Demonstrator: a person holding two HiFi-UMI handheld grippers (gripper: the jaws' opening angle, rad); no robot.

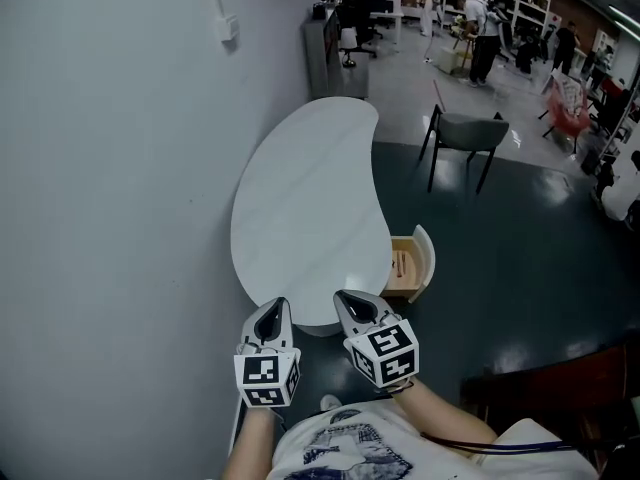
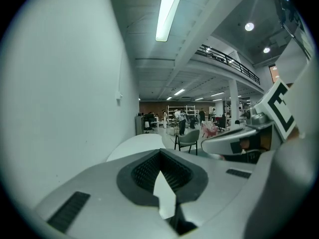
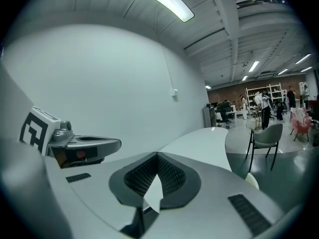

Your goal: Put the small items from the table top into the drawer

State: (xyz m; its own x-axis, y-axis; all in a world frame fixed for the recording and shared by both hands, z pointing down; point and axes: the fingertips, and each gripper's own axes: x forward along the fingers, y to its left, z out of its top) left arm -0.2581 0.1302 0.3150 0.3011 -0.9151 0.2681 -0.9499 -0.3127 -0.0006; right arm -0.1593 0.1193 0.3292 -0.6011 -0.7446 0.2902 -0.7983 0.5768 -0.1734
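**Both grippers clenched and empty at the desk's near end**

Head view: your left gripper (image 1: 271,318) and right gripper (image 1: 354,306) hover at the near edge of the white kidney-shaped desk (image 1: 300,188). Its top shows no small items. The pale wooden drawer (image 1: 411,264) stands open at its right side, contents too small to tell.

Left gripper view: fingers (image 2: 109,193) clenched on nothing.

Right gripper view: fingers (image 3: 214,188) clenched, likewise empty.

Shutting the drawer seems to be what remains; press its rounded front squarely, at mid-width.

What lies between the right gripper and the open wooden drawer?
Nothing in the head view: only the bare edge of the white curved table top separates the right gripper from the open wooden drawer.
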